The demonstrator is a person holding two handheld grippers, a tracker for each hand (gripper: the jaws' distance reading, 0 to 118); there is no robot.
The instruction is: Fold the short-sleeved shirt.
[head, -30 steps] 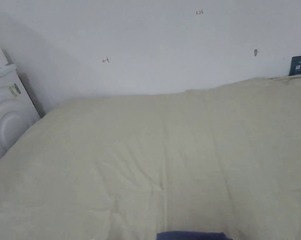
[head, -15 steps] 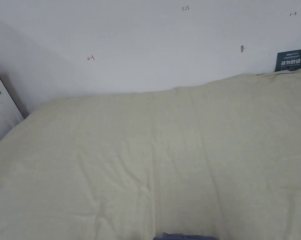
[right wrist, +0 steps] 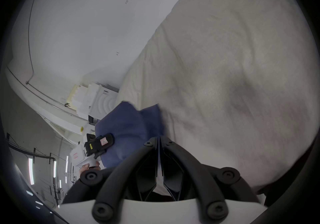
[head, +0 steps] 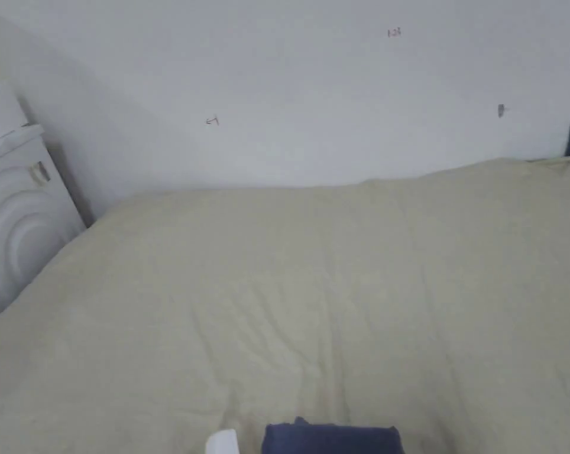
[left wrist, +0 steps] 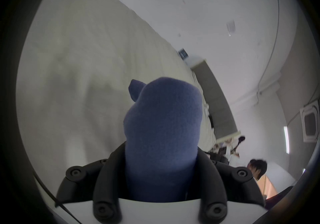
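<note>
A blue shirt [head: 332, 438] peeks in at the bottom edge of the head view, over the cream bed cover [head: 313, 278]. The left gripper [left wrist: 161, 167] clamps a bunch of it between both jaws. The right gripper [right wrist: 159, 141] has its jaws pressed together, gripping nothing that I can see.

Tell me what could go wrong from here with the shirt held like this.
The left claw grips a thick bunch of the blue shirt, so it may come down crumpled on the cream bedcover. The right claw looks shut beside the cloth; whether it holds any is unclear, so one side may sag.
</note>
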